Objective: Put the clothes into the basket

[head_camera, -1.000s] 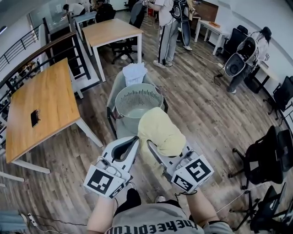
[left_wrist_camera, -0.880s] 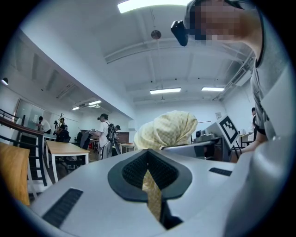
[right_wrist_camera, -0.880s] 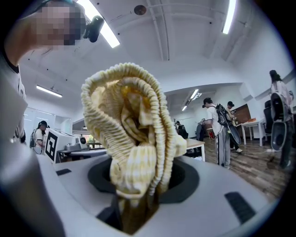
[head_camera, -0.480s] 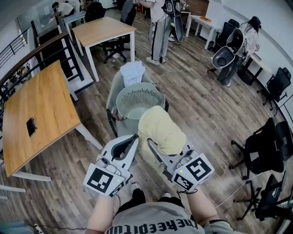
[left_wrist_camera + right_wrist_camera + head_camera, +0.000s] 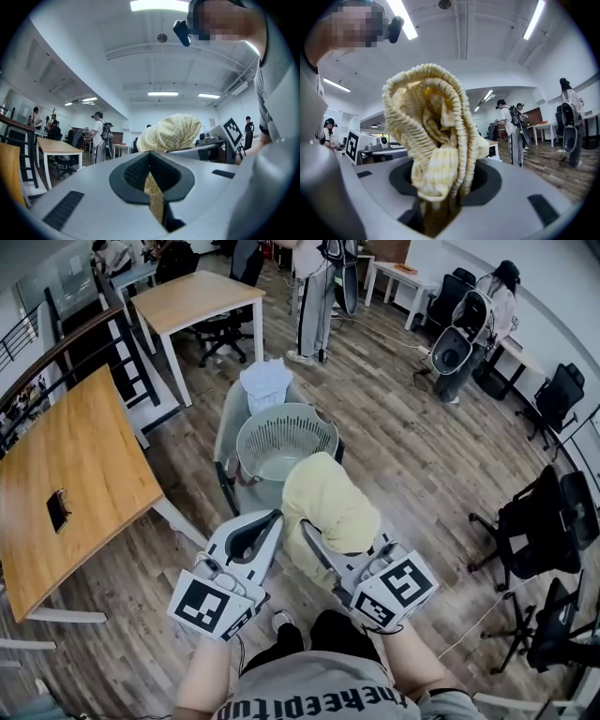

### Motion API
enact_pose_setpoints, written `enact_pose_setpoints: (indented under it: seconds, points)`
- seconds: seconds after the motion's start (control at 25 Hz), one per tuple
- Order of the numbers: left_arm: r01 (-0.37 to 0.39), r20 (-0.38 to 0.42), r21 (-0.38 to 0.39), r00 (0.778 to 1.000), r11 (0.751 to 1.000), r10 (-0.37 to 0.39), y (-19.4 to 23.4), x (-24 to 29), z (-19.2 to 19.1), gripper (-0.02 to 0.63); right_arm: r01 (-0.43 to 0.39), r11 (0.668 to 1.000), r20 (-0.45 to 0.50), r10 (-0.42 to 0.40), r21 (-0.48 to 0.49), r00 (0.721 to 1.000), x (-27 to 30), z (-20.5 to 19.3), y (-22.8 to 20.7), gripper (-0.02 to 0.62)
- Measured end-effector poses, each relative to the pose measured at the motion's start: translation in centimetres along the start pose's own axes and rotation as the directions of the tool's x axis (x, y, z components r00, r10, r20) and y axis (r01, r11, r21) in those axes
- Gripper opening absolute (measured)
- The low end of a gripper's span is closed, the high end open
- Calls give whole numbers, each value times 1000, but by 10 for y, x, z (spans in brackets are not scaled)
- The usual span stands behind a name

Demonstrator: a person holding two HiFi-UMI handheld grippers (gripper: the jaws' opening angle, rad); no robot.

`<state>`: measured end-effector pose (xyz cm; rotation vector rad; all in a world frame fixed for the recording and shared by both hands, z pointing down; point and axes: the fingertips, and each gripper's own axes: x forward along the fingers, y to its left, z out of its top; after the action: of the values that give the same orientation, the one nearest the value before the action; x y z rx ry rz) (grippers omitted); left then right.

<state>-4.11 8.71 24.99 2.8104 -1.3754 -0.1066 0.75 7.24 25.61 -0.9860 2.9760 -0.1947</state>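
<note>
A pale yellow garment hangs bunched between my two grippers, just in front of the round grey-green basket. The basket stands on a chair and looks nearly bare inside. My left gripper is shut on a thin strip of the yellow cloth. My right gripper is shut on a thick ribbed fold of the garment. Both grippers point level toward the basket. A white cloth lies draped over the chair back behind the basket.
A wooden table stands at the left and another farther back. People stand at the far end and right. Black office chairs line the right side. Wooden floor surrounds the basket chair.
Both grippers have carried the yellow garment a little forward, toward the basket. The tables and floor have slid down and left in the head view. Both grips are unchanged.
</note>
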Motion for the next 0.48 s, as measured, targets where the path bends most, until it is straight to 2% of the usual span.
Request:
enact_pose_setpoints:
  seconds: [0.28, 0.48]
  points:
    - [22, -3, -24, 1000, 999, -22, 14, 10, -4, 14, 22, 1000, -9, -22, -11, 1000, 12, 0, -9, 201]
    - [8, -8, -16, 1000, 1000, -8, 27, 18, -7, 14, 21, 1000, -3, -21, -6, 1000, 24, 0, -21, 201]
